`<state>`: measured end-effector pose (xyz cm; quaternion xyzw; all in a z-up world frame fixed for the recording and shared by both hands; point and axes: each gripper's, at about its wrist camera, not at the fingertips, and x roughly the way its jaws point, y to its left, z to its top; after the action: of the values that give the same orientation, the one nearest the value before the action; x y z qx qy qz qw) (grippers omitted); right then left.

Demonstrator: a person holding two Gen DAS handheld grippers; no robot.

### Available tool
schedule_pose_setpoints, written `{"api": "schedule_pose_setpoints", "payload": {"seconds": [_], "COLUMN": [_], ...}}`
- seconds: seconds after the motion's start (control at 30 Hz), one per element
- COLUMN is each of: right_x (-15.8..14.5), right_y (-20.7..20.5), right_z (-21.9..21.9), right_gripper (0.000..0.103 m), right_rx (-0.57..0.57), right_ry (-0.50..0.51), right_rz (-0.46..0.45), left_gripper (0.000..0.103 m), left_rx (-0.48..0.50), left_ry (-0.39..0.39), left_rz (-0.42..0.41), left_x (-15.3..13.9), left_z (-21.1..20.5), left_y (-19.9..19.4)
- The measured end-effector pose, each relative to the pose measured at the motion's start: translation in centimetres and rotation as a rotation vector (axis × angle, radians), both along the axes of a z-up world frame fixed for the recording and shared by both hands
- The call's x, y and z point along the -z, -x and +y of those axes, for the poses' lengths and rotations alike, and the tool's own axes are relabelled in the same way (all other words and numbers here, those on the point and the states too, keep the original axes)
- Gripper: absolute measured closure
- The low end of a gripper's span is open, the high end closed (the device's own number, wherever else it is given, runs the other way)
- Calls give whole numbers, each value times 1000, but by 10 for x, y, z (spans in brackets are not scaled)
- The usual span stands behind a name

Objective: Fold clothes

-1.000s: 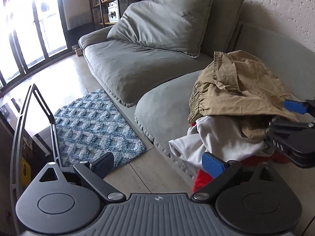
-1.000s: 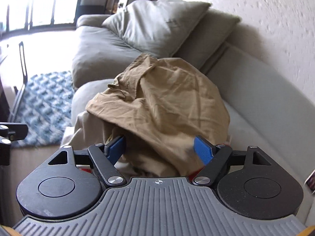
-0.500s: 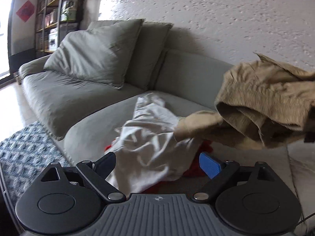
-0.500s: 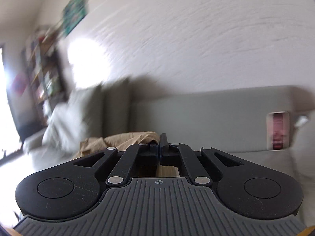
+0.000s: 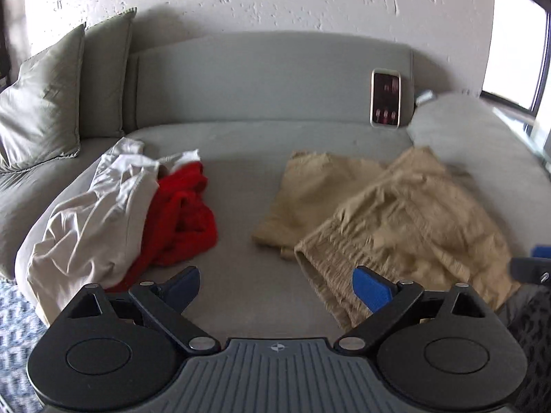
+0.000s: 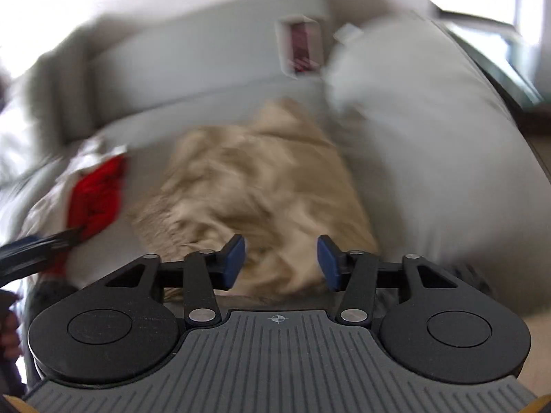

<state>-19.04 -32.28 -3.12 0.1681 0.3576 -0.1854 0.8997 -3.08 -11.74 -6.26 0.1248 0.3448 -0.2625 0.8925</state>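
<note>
Crumpled tan shorts (image 5: 406,216) lie on the grey sofa seat (image 5: 241,186), right of centre. They also show, blurred, in the right wrist view (image 6: 261,186). A white garment (image 5: 93,210) and a red garment (image 5: 182,213) lie in a heap on the left. My left gripper (image 5: 277,287) is open and empty, above the seat's front edge between the heap and the shorts. My right gripper (image 6: 280,258) is open and empty, just over the near edge of the shorts. Its tip shows at the right edge of the left wrist view (image 5: 537,265).
A phone (image 5: 385,98) leans against the sofa back. A grey cushion (image 5: 465,127) lies at the right end, two pillows (image 5: 44,96) at the left. A blue rug (image 5: 13,327) lies on the floor at lower left. A window (image 5: 513,34) is at the right.
My right gripper was shut on the tan shorts and carried them right off the heap. It has now let go and the shorts lie on the seat. The left gripper swung right, staying open.
</note>
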Motion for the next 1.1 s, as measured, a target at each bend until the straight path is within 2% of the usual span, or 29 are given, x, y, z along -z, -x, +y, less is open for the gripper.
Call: {"api": "schedule_pose_setpoints", "payload": {"seconds": [0.1, 0.17, 0.27, 0.4, 0.47, 0.53, 0.67, 0.83, 0.9, 0.97, 1.07, 1.1], "right_x": [10, 20, 29, 39, 41, 43, 52, 52, 52, 54, 55, 56], "right_y": [-19, -32, -32, -19, -9, 1, 11, 18, 20, 21, 21, 21], "right_z": [24, 31, 17, -6, -13, -19, -33, -43, -47, -50, -55, -56], "right_gripper": [41, 42, 42, 42, 42, 42, 42, 41, 41, 41, 41, 41], "right_rx": [-188, -228, -163, -55, -21, 11, 76, 115, 130, 145, 164, 167], "right_ry": [75, 69, -60, -198, -189, -170, -179, -214, -217, -225, -234, -236], "right_rz": [16, 39, 6, -45, -76, -111, -177, -218, -224, -222, -221, -221], "left_gripper": [8, 8, 9, 20, 31, 37, 40, 41, 47, 59, 65, 65], "left_rx": [9, 80, 226, 354, 405, 443, 518, 607, 629, 652, 686, 698], "left_ry": [-6, -18, -49, -52, -51, -85, -154, -216, -232, -248, -276, -306], "left_rz": [-10, -44, -102, -156, -178, -211, -275, -332, -335, -338, -347, -375], "left_x": [7, 10, 11, 12, 13, 15, 21, 27, 30, 34, 40, 43], "left_z": [4, 4, -1, -14, -22, -28, -40, -50, -54, -57, -62, -65], "left_y": [8, 16, 31, 43, 48, 52, 61, 70, 72, 73, 76, 79]}}
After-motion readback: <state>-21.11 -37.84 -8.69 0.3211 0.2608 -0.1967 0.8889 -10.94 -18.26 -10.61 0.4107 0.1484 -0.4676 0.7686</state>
